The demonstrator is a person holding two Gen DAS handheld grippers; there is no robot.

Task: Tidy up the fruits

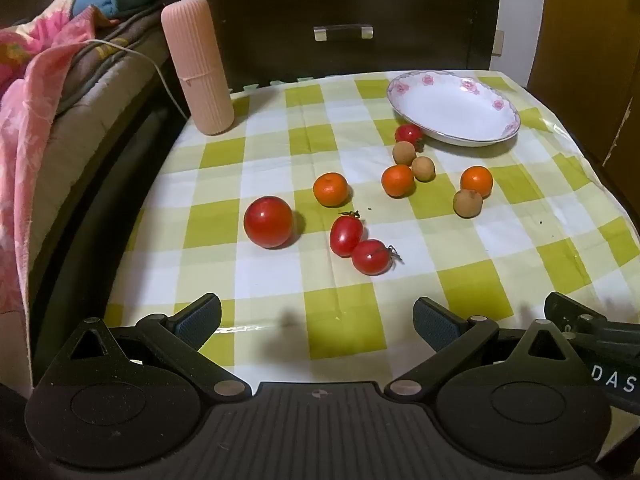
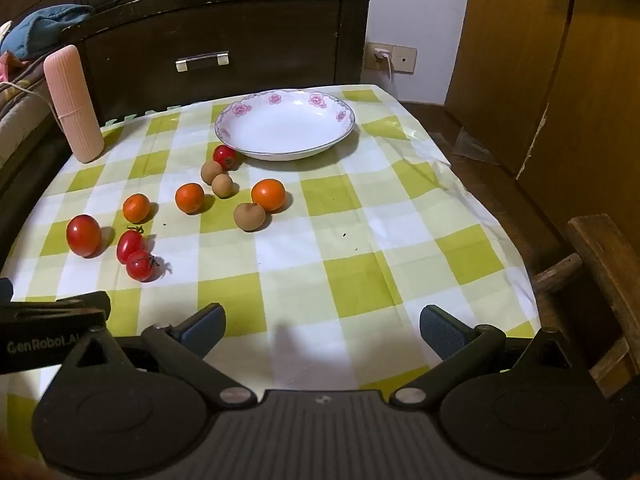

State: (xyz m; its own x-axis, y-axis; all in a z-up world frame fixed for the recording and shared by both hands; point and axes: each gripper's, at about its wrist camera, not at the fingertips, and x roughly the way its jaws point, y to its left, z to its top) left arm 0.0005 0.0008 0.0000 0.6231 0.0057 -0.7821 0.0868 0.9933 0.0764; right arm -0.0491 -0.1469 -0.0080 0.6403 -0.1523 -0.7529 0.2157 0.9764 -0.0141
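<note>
Loose fruit lies on a green-and-white checked tablecloth (image 1: 340, 312). A large red tomato (image 1: 268, 222) sits at the left, with two small tomatoes (image 1: 346, 235) touching beside it. Three small oranges (image 1: 330, 189) and three brown longans (image 1: 423, 168) lie farther back. A fourth tomato (image 1: 408, 135) rests against a white flowered plate (image 1: 454, 108), which holds nothing. The same plate (image 2: 285, 124) and the big tomato (image 2: 83, 235) show in the right wrist view. My left gripper (image 1: 318, 322) and my right gripper (image 2: 322, 330) hover open over the near edge, with nothing between their fingers.
A tall pink ribbed container (image 1: 197, 65) stands at the back left corner. A dark wooden headboard with a drawer handle (image 1: 343, 33) rises behind the table. Bedding (image 1: 36, 92) lies to the left. A wooden chair (image 2: 600, 272) and a cabinet (image 2: 560, 60) stand on the right.
</note>
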